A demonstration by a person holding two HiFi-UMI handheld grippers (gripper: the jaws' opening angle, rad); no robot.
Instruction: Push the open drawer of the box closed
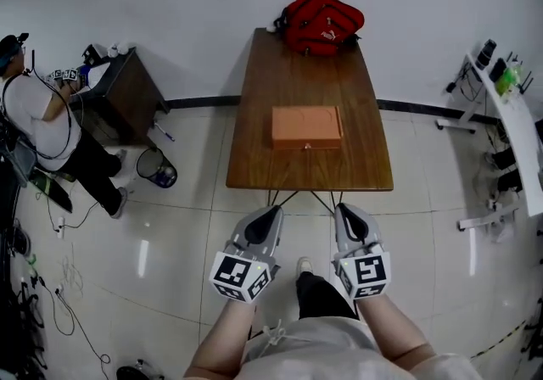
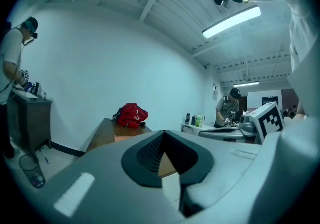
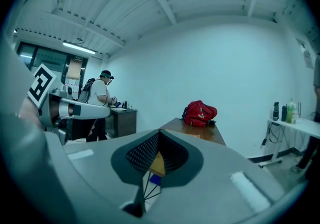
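Note:
An orange box (image 1: 306,125) lies flat in the middle of a brown wooden table (image 1: 267,166), and a small knob on its front faces the near edge. From here I cannot tell how far its drawer stands out. Both grippers hang low in front of the table, well short of the box. My left gripper (image 1: 270,212) is shut and empty. My right gripper (image 1: 344,209) is also shut and empty. In the left gripper view the closed left gripper (image 2: 164,136) points toward the table (image 2: 102,135). In the right gripper view the right gripper (image 3: 159,136) points the same way.
A red backpack (image 1: 321,22) rests at the table's far end against the wall. At the left a person (image 1: 42,128) stands by a dark cabinet (image 1: 127,94), with a bin (image 1: 157,168) beside it. A white bench (image 1: 513,128) with bottles runs along the right. Cables lie on the floor.

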